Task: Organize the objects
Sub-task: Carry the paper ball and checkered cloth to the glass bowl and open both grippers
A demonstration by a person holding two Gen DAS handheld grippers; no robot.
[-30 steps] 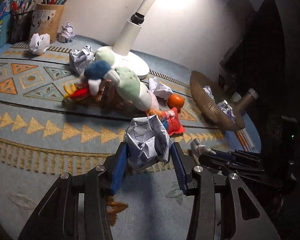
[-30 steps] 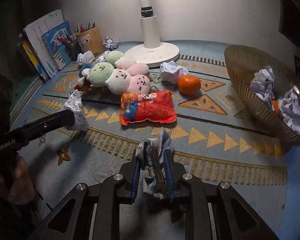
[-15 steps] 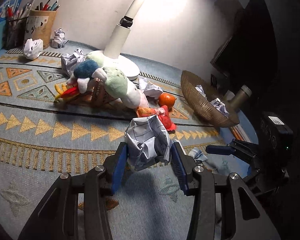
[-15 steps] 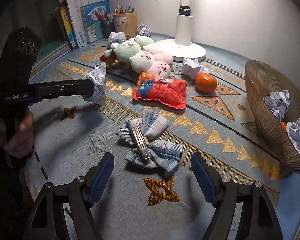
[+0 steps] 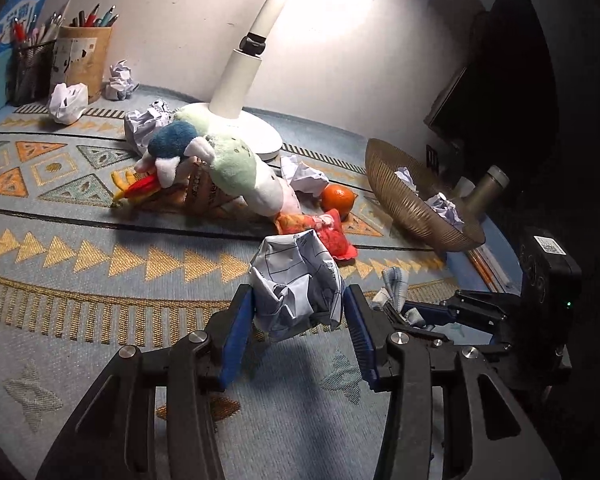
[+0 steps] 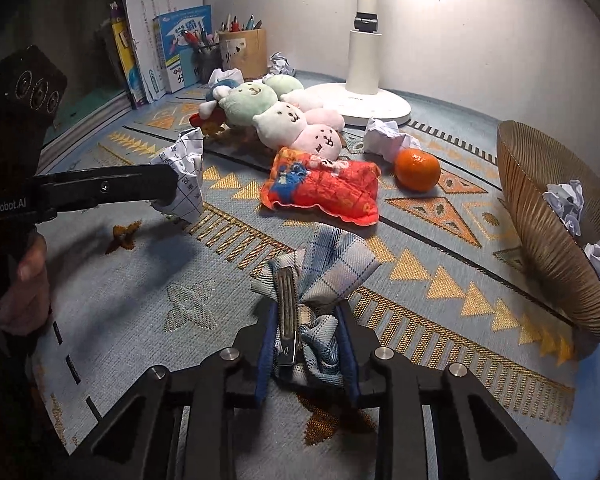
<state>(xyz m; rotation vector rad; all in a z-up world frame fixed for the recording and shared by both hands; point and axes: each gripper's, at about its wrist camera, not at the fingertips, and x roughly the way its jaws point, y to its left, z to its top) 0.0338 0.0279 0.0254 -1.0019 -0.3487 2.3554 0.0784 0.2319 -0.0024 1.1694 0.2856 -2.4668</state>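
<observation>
While the right gripper (image 6: 306,346) had just been closing on the plaid hair bow (image 6: 316,280), its jaws nearly shut on it, a firmer mid-clip hold seemed wise. At 10 o'clock the left gripper (image 5: 298,320) pinched a crumpled paper ball (image 5: 296,280); toward 2 o'clock a red pouch (image 6: 324,188), an orange (image 6: 417,170) and the basket (image 6: 540,216) crowded the route.

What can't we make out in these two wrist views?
- Woven bowl, right wrist view: cut off by the right edge; its wall hides most of the contents.
- Plaid bow, left wrist view: mostly behind the right gripper.
- Crumpled paper, right wrist view: partly behind the left gripper.
- Book covers: print too small.
</observation>
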